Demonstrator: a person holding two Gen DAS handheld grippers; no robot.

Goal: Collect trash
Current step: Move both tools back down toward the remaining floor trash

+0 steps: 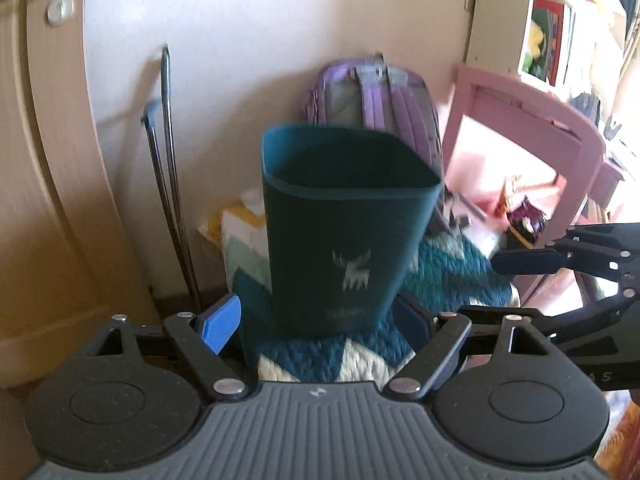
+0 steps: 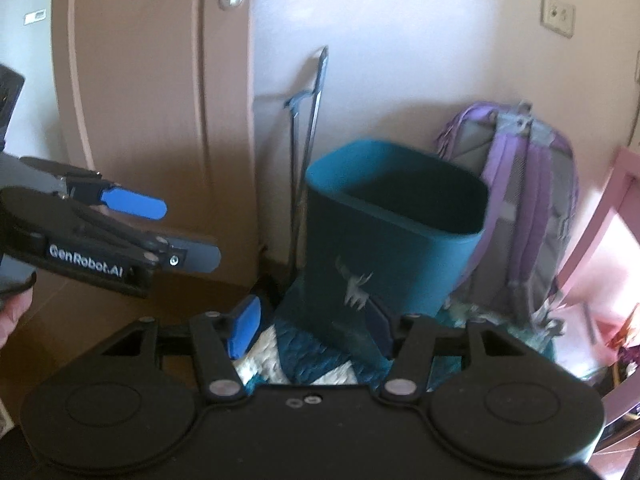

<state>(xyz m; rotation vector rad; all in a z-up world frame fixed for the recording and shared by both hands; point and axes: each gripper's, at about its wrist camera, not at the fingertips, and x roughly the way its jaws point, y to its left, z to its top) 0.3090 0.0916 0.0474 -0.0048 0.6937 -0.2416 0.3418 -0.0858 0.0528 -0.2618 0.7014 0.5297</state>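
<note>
A dark teal waste bin (image 1: 340,220) with a small white deer print stands upright on a quilted rug (image 1: 452,276), its mouth open toward me. Its inside is too dark to show any contents. My left gripper (image 1: 318,322) is open and holds nothing, just short of the bin's base. From the right, a dark blue finger (image 1: 524,262) of the other gripper reaches in beside the bin. In the right wrist view my right gripper (image 2: 312,330) is open and holds nothing in front of the bin (image 2: 392,232). My left gripper (image 2: 184,234) hovers at the left.
A purple backpack (image 1: 384,96) leans on the wall behind the bin. A pink chair frame (image 1: 528,120) stands to the right, a bookshelf (image 1: 556,28) above it. Thin metal rods (image 1: 168,184) lean by a wooden door (image 2: 152,112). A hand (image 2: 12,312) shows at the left edge.
</note>
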